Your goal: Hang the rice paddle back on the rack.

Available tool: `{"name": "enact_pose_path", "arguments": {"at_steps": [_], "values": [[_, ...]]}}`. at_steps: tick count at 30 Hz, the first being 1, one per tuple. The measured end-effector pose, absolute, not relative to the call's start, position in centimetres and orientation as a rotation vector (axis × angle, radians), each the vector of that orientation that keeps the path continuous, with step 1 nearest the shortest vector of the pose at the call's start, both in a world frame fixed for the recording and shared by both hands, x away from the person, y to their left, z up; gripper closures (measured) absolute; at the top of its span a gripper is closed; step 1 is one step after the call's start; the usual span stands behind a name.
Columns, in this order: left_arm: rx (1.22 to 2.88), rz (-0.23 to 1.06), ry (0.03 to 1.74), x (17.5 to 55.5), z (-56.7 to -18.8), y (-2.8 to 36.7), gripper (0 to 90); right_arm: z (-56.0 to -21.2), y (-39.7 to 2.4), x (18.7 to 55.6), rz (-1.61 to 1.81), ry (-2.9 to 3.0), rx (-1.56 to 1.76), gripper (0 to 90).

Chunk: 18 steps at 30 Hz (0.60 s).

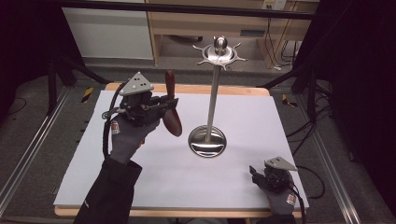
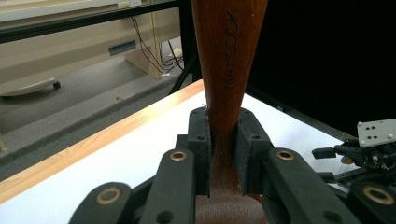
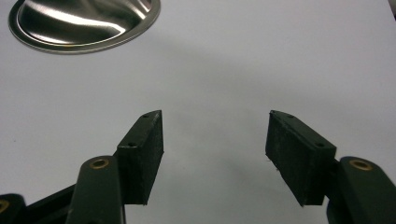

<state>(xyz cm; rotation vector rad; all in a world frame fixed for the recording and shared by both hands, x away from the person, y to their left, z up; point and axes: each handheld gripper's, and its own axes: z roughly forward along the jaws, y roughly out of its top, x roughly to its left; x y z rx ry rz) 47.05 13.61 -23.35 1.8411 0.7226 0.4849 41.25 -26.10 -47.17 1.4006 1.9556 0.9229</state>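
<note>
- The left tongs (image 1: 164, 103) are clamped on the neck of a wooden spoon (image 1: 172, 112), held above the white surface (image 1: 140, 168) left of the steel stand (image 1: 213, 93).
- In the left gripper view the pads (image 2: 247, 149) press both sides of the handle, which rises upright; its top end is cut off.
- The right tongs (image 3: 215, 149) gape wide, low over the surface near the stand's round base (image 3: 84, 23), possibly resting on it.

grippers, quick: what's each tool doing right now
Left tool: shut on the wooden spoon, gripping its handle, held up above the table.
Right tool: open, nothing between its jaws, low over the white table cover.
</note>
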Motion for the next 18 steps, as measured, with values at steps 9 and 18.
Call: {"name": "enact_pose_path", "arguments": {"at_steps": [9, 18], "values": [[1.841, 0.475, 0.722, 47.6, -22.7, 13.0, 77.4, -47.2, -26.1, 41.3, 0.928, 1.953, 1.403, 37.0], [1.852, 0.476, 0.714, 48.2, -22.1, 12.1, 77.4, -47.1, -26.1, 41.3, 0.928, 1.951, 1.409, 37.0]]}}
